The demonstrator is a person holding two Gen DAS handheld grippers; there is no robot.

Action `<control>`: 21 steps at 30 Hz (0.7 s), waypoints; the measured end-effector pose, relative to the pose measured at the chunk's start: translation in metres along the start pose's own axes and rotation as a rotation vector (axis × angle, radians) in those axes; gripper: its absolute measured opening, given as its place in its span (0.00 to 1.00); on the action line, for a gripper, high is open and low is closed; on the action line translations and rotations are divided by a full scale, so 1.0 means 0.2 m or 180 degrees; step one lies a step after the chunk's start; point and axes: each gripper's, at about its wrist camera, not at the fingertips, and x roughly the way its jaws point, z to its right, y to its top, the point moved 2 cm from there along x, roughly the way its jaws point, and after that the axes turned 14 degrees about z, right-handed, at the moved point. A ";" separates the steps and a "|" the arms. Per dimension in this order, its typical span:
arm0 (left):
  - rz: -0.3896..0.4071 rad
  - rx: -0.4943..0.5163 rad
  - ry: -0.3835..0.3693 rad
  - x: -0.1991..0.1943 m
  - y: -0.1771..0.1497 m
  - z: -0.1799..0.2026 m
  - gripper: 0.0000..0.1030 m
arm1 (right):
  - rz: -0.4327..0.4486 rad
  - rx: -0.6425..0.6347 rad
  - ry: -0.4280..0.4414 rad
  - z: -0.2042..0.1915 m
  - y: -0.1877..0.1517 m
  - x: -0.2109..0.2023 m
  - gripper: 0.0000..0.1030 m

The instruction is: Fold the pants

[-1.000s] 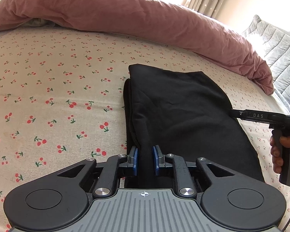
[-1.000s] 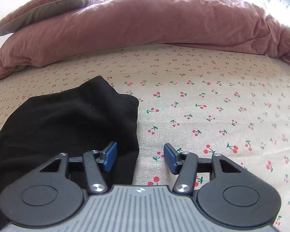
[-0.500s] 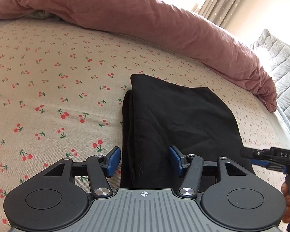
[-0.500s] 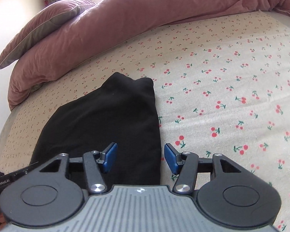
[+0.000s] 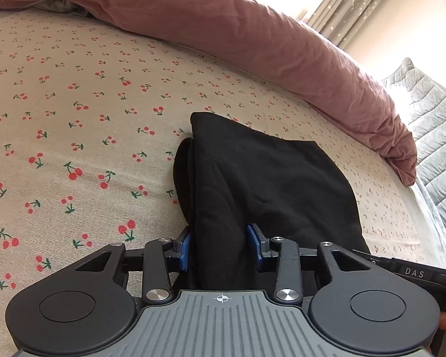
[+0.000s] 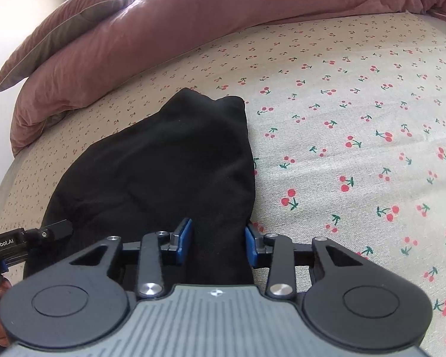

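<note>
Left gripper (image 5: 220, 245) and right gripper (image 6: 218, 242), jaws just closing, each clamp black pants (image 5: 267, 178) (near hem hidden beneath them).

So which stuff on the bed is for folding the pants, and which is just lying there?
For the job:
- black pants
- left hand-held gripper, its jaws have just been closing around the near pants edge
- right hand-held gripper, likewise

Just lying about:
- pink duvet
- pillow
- grey quilt
- cherry sheet
</note>
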 end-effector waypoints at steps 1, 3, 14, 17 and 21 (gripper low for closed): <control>-0.0007 -0.0002 -0.0005 0.00 0.00 0.00 0.35 | 0.0002 -0.0006 0.0000 0.00 0.00 0.00 0.31; -0.0043 -0.0107 -0.0052 0.01 0.01 -0.02 0.41 | 0.0010 -0.0002 -0.0009 0.00 0.00 0.00 0.30; 0.0044 -0.0176 -0.0097 -0.01 0.04 -0.01 0.17 | 0.0170 -0.0162 -0.0032 -0.07 -0.01 -0.02 0.15; 0.0060 -0.0208 -0.0109 -0.03 0.06 -0.04 0.17 | 0.0217 -0.0158 0.0040 -0.09 0.00 -0.03 0.13; 0.0052 -0.0107 -0.0110 0.00 0.02 -0.05 0.22 | 0.0125 -0.0046 -0.0028 -0.06 0.00 -0.01 0.18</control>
